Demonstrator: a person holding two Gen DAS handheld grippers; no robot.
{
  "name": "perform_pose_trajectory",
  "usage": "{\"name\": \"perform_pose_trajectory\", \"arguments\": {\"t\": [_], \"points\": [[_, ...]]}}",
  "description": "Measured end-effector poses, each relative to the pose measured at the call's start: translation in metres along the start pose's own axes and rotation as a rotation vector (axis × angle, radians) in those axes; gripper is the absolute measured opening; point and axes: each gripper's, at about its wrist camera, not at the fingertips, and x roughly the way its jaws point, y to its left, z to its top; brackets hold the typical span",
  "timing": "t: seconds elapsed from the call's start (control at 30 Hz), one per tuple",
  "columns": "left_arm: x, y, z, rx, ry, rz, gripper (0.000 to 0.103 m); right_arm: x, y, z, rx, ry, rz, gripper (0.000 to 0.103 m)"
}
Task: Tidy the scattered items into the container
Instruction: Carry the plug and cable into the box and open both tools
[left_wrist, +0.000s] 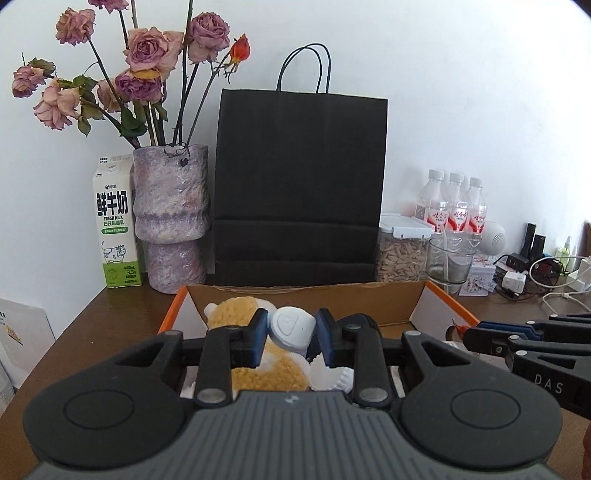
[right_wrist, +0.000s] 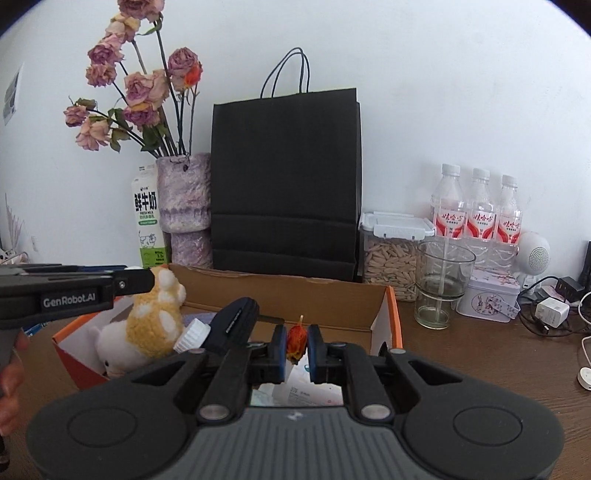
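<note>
Over the cardboard box (left_wrist: 391, 301), the left gripper (left_wrist: 292, 326) clamps a white bottle (left_wrist: 291, 326) between its pads. The right gripper (right_wrist: 296, 341) pinches a dried orange flower (right_wrist: 296, 339) above the box's right end.

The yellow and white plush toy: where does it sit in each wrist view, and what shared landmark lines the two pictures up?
Left wrist view: the plush toy lies low in the centre, inside the cardboard box, partly hidden behind the left claw.
Right wrist view: the plush toy is at lower left, in the box's left end.
Shared landmark: the black paper bag standing behind the box.
</note>
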Motion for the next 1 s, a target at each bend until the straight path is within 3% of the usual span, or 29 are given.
{"name": "perform_pose_trajectory", "arguments": {"t": [0.13,0.2,0.23,0.27,0.33,0.47,1.0], "points": [[0.009,0.001,-0.006,0.015,0.005,0.017,0.034,0.009,0.0,-0.006,-0.009,0.023,0.0,0.012],[0.008,0.0,-0.008,0.01,-0.007,0.042,0.07,0.012,-0.001,-0.009,-0.007,0.032,-0.007,0.022],[0.006,0.0,-0.009,0.0,-0.023,0.065,0.098,0.012,-0.001,-0.01,-0.004,0.036,-0.013,0.052],[0.003,0.0,-0.01,-0.005,-0.049,0.089,0.103,0.01,-0.002,-0.011,0.001,0.025,-0.028,0.079],[-0.005,-0.004,-0.009,0.014,-0.086,0.111,0.103,0.005,0.0,-0.012,-0.008,-0.009,-0.057,0.093],[-0.014,-0.01,-0.009,0.019,-0.13,0.113,0.103,0.0,-0.002,-0.009,0.011,-0.025,-0.047,0.1],[-0.021,-0.01,-0.031,-0.018,-0.083,0.126,0.103,-0.01,-0.005,-0.024,0.005,-0.005,-0.076,0.101]]}}
